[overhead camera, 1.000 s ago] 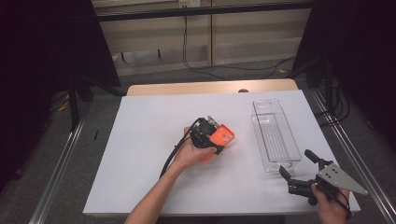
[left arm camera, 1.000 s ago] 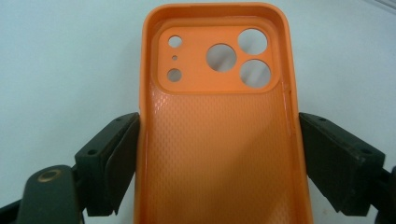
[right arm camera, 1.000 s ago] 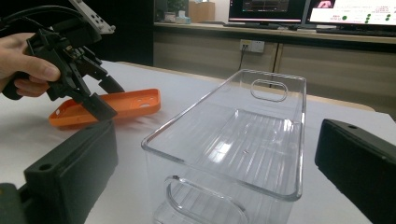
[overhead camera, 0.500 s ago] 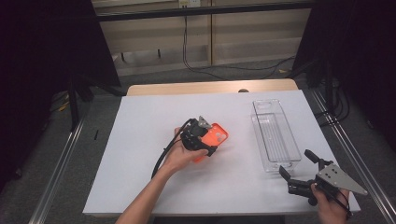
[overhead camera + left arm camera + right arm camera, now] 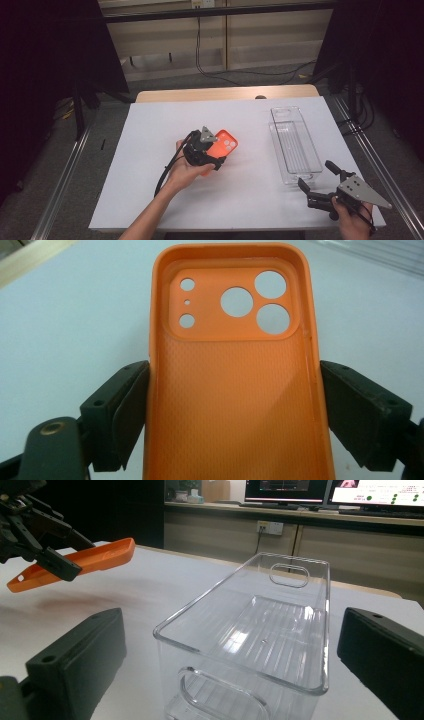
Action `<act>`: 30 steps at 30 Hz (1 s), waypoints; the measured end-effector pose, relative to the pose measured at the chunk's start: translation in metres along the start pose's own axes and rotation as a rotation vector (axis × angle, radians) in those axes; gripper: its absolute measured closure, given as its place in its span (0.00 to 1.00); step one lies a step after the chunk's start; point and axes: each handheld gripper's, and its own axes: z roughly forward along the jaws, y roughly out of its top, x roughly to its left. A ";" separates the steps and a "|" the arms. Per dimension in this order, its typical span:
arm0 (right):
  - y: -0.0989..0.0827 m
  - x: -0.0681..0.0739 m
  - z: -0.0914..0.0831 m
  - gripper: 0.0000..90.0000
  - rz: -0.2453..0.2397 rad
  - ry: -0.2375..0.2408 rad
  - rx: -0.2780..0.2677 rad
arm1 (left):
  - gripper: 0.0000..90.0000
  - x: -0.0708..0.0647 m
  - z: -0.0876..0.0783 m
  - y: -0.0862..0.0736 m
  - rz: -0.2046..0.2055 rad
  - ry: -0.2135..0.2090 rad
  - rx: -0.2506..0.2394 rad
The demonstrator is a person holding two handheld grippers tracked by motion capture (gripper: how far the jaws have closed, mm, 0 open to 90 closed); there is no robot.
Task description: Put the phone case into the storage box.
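Left gripper (image 5: pixel 216 150): near table centre in high view, held in person's left hand (image 5: pixel 185 172); jaws set wide, clamped across the orange phone case (image 5: pixel 235 370), one jaw on each long edge.

Phone case: orange, open side facing the left gripper view cam, round camera cutouts at the far end. In right gripper view the case (image 5: pixel 80 560) is lifted off the table, tilted, far end higher, w/ a reddish shadow on the sheet below. High view shows the case (image 5: pixel 225 145) sticking out past the gripper, toward the bin side.

Right gripper (image 5: pixel 320 182): near-right corner of table, in person's right hand (image 5: pixel 352 217); grey three-cornered plate on top. Jaws spread wide, nothing between them. Pointed at the short near end of the bin.

Clear bin (image 5: pixel 295 145): transparent plastic, long and narrow, stands on right part of table, long axis running away from person. Cut-out handles at both short ends per right gripper view (image 5: pixel 260 630). Inside looks empty. Well apart from the case; just ahead of right gripper's tips, not touching as far as I can tell.

Table (image 5: pixel 150 125): white sheet over a wood top, wood strip showing at far edge.

Bkgd: monitors (image 5: pixel 330 490) on a far bench in right gripper view.
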 end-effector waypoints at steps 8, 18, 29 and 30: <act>0.001 0.003 0.002 0.00 -0.012 0.014 0.001 | 0.18 -0.005 -0.013 -0.006 -0.006 0.024 -0.051; 0.007 0.009 0.002 0.00 -0.011 0.042 -0.010 | 0.18 -0.016 -0.020 -0.012 0.005 0.029 -0.086; 0.017 0.015 0.004 0.00 -0.050 0.061 0.005 | 0.18 -0.025 -0.027 -0.021 0.008 0.058 -0.089; 0.018 0.017 0.005 0.00 -0.051 0.066 0.007 | 0.18 -0.026 -0.028 -0.021 0.012 0.060 -0.090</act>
